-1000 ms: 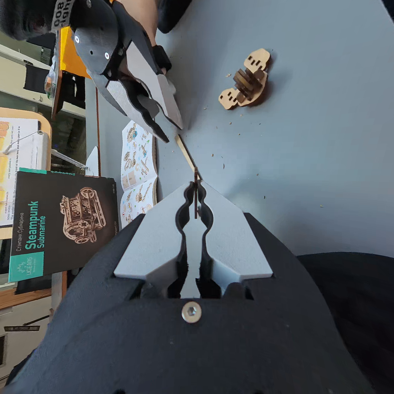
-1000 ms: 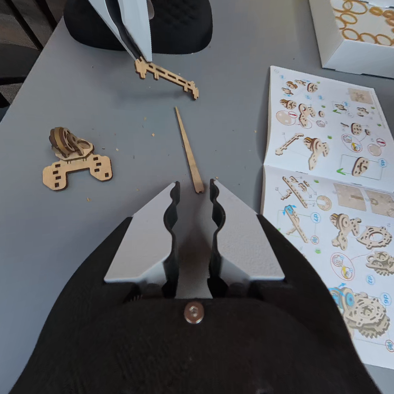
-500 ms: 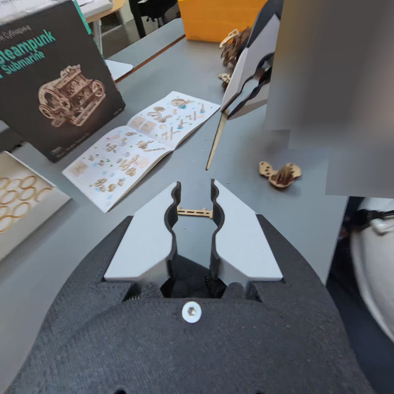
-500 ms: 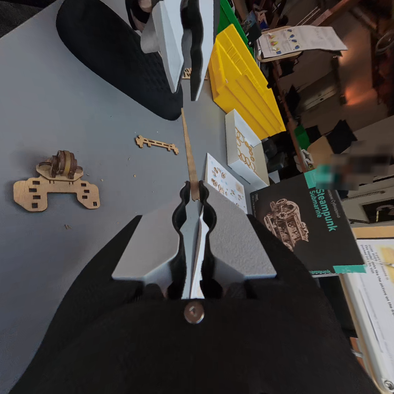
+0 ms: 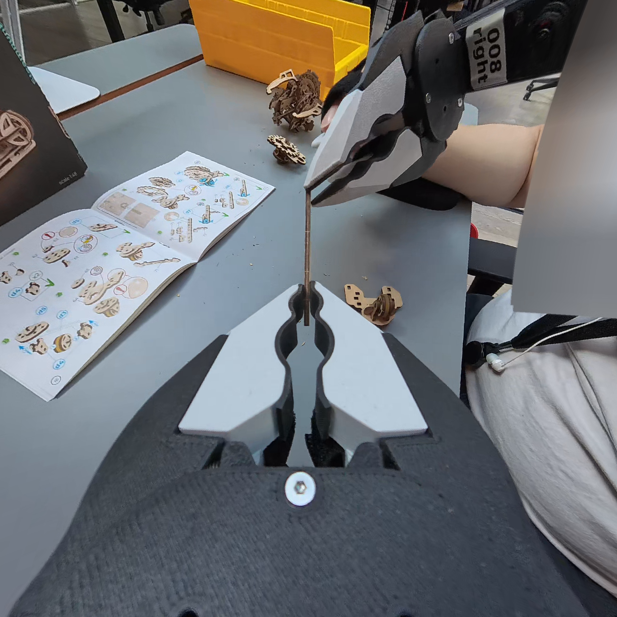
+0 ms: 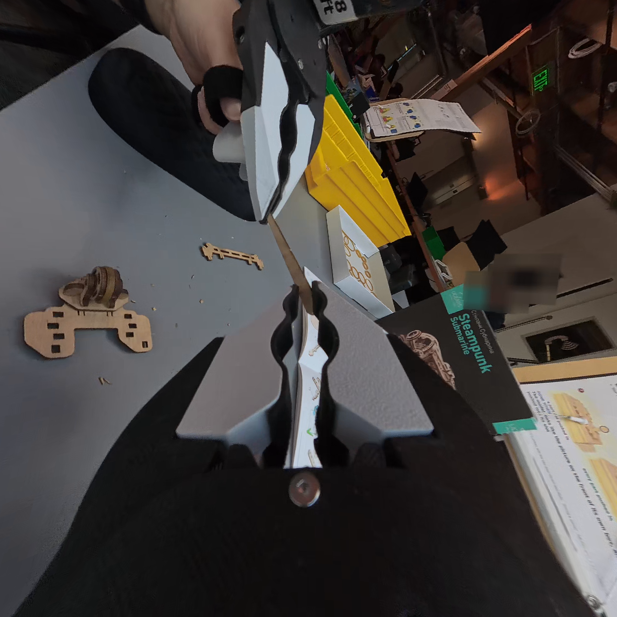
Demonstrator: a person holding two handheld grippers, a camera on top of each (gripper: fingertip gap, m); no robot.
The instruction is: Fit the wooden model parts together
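Observation:
A thin wooden stick (image 5: 307,240) is held in the air above the grey table (image 5: 217,110), one end in each gripper. My left gripper (image 5: 306,290) is shut on its near end in the left wrist view. My right gripper (image 5: 309,195) is shut on its far end. In the right wrist view the stick (image 6: 287,253) runs from my right gripper (image 6: 304,290) up to the left gripper (image 6: 267,217). A slotted wooden strip (image 6: 232,256) lies flat on the table. A part-built wooden piece (image 6: 86,314) lies to its left and also shows in the left wrist view (image 5: 374,303).
An open instruction booklet (image 5: 117,253) lies left of the grippers. A dark model box (image 6: 467,360), a white box (image 6: 360,263) and yellow bins (image 5: 283,43) stand beyond. A built gear assembly (image 5: 293,100) and a loose gear (image 5: 287,153) sit near the bins. A person's forearm (image 5: 484,167) rests at the right. Some 6 centimetres of space lies between my two pairs of fingers. About 11 centimetres separates my left fingertips from the part-built wooden piece (image 6: 86,314).
The left gripper let go of the slotted strip, which now lies on the table. The right gripper closed on the stick and lifted it. The left gripper then closed on its other end.

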